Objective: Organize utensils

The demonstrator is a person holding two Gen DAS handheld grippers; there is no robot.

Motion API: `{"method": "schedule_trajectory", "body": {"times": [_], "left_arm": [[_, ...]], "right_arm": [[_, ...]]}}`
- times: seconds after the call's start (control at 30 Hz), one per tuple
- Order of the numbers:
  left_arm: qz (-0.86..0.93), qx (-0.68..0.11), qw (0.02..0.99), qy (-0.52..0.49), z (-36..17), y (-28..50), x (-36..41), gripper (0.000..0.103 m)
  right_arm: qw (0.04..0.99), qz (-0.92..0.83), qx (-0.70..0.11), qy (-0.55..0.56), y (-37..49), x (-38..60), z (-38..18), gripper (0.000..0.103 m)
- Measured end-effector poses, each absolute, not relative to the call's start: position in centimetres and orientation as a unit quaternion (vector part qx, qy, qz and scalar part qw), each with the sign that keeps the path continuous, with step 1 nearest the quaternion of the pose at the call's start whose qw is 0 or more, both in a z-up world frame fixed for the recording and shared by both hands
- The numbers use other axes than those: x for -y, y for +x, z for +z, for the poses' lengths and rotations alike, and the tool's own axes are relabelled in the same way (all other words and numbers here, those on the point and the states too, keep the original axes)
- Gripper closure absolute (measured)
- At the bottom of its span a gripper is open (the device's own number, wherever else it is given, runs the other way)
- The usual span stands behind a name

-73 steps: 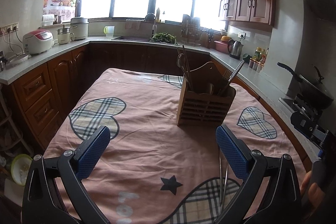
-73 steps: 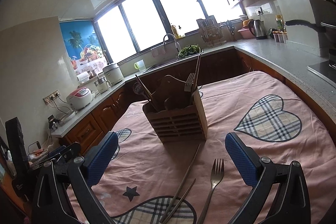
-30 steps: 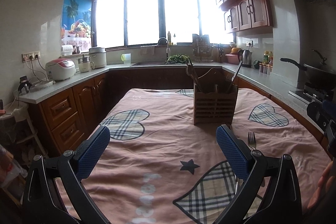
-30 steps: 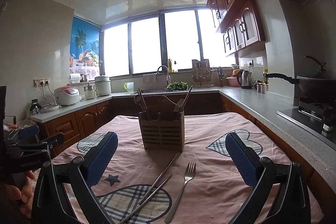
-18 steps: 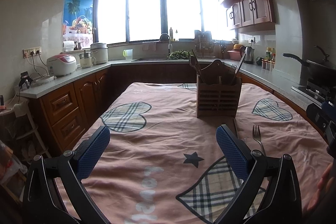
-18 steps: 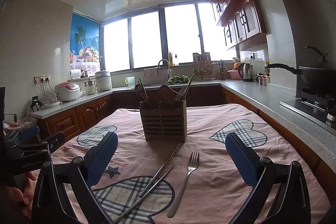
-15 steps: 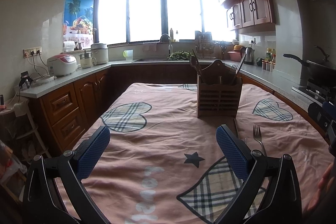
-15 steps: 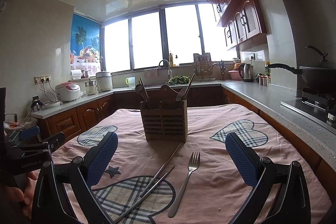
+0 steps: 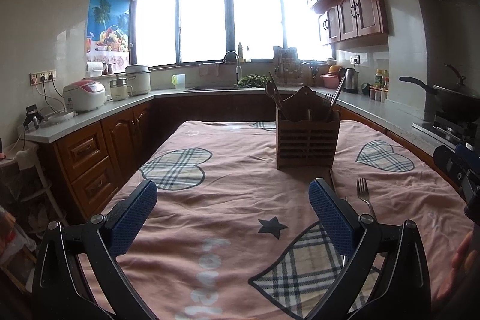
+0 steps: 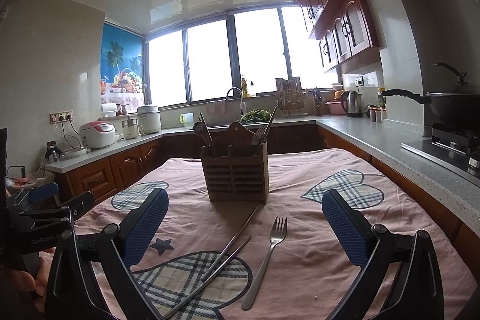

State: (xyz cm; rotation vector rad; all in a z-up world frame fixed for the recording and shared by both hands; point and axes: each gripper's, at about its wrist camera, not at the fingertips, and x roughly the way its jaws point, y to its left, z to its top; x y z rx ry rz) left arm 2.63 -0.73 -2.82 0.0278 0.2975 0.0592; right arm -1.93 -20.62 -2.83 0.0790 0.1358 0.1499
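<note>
A brown wooden utensil holder (image 10: 235,173) stands on the pink tablecloth (image 10: 300,200), with a spoon, a fork and chopsticks standing in it. It also shows in the left wrist view (image 9: 306,140). A metal fork (image 10: 267,254) and two metal chopsticks (image 10: 225,251) lie on the cloth in front of it. My right gripper (image 10: 244,222) is open and empty, held above them. My left gripper (image 9: 232,207) is open and empty, left of the fork (image 9: 364,195); its right finger hides most of the chopsticks.
Kitchen counters (image 9: 90,113) ring the table on three sides, with rice cookers (image 9: 85,95), a sink, a kettle and a wok (image 10: 450,107) on a stove at the right. The left gripper's body (image 10: 39,218) shows at the right view's left edge.
Both grippers drew back from the holder and levelled out over the last seconds, then barely moved. The fork and chopsticks lie where they were. Both stayed open.
</note>
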Motion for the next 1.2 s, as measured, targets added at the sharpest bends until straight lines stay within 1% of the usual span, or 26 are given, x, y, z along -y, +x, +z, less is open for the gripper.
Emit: {"method": "schedule_trajectory", "body": {"times": [1.2], "left_arm": [[0.028,-0.147,0.989,0.019,-2.71,2.51,0.76,0.0]], "right_arm": [[0.994,0.081,-0.067,0.038,-1.87,20.25,-2.78,0.0]]}}
